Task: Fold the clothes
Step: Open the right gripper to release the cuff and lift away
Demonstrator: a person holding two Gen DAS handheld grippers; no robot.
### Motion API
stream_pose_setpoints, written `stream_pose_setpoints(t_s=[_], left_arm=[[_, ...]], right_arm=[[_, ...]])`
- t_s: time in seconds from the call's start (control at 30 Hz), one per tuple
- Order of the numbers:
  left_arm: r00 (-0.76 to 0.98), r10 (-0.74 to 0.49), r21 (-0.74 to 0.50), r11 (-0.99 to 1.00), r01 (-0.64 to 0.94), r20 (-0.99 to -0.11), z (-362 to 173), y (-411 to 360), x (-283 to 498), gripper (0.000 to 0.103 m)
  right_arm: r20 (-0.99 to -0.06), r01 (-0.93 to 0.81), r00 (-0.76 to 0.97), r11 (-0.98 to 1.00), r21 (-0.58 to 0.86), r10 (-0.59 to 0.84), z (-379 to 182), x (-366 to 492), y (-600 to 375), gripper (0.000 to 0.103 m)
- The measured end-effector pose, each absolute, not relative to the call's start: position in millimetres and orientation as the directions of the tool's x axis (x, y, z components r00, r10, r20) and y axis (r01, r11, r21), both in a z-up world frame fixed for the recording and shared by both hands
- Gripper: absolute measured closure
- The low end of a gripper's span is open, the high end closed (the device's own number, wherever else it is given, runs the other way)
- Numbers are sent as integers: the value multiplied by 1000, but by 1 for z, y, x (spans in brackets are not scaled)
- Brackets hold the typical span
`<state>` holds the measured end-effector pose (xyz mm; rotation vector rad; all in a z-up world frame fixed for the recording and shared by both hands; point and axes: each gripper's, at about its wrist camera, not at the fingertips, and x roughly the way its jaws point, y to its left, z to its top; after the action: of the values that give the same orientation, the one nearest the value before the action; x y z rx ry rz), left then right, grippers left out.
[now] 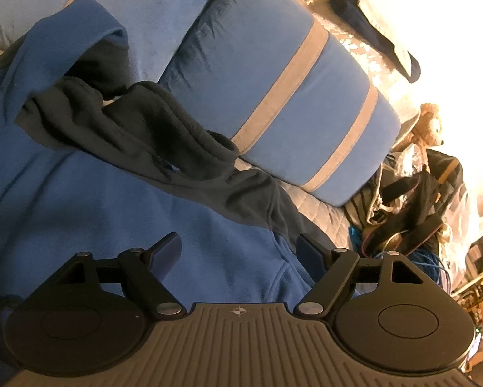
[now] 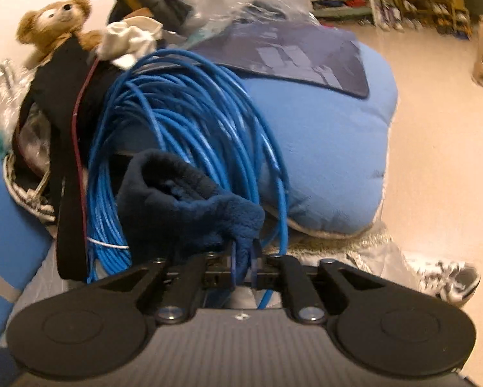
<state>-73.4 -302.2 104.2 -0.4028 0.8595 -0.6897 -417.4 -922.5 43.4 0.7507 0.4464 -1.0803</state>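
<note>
A blue fleece hoodie [image 1: 90,200] with a navy hood and shoulders is lying spread on the quilted bed, its hood bunching up against a blue pillow with grey stripes [image 1: 273,103]. The left gripper [image 1: 240,250] is hovering just above the hoodie's shoulder area, fingers standing wide with nothing between them. The right gripper [image 2: 244,266] is pointing toward the bed's cluttered end, its fingers narrow and pinching the hoodie's navy cuff [image 2: 190,200], which is standing up from the jaws in front of a coil of blue cable [image 2: 183,122].

The pinch is looking shallow, only a fold at the cuff's edge, so the fleece could be slipping free as the sleeve is being carried across. The cuff is also touching or nearly touching the cable loops; dragging it sideways could be snagging a strand and pulling the coil along.

Room is tight here: a light blue cushion [image 2: 331,148], bags and a teddy bear [image 2: 59,16] are crowding that end, while the open hoodie front is offering the freest path for folding
</note>
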Motion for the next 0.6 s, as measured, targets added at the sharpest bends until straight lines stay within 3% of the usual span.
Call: stream_pose_setpoints(t_s=[0.07,0.13,0.43,0.6], left_arm=[[462,-697,-581,715,390,-548,105,-302,-73,25],[470,-694,-575,717,393,-545,106,-301,-73,25],[550,-643,-513,762,395,-532,143,-277,-85,25],[585,-614,-447,788,423,-530,175,-251,-99,25]], right_arm=[[-655,914,405,273,300,-638,51,-419,-919,44],[-650,922,386,277,269,-655,59,-420,-916,26],[-511,833,550,477,281,-660,126,-396,-851,2],[-420,731,668,649,212,-615,178,-356,-801,0]])
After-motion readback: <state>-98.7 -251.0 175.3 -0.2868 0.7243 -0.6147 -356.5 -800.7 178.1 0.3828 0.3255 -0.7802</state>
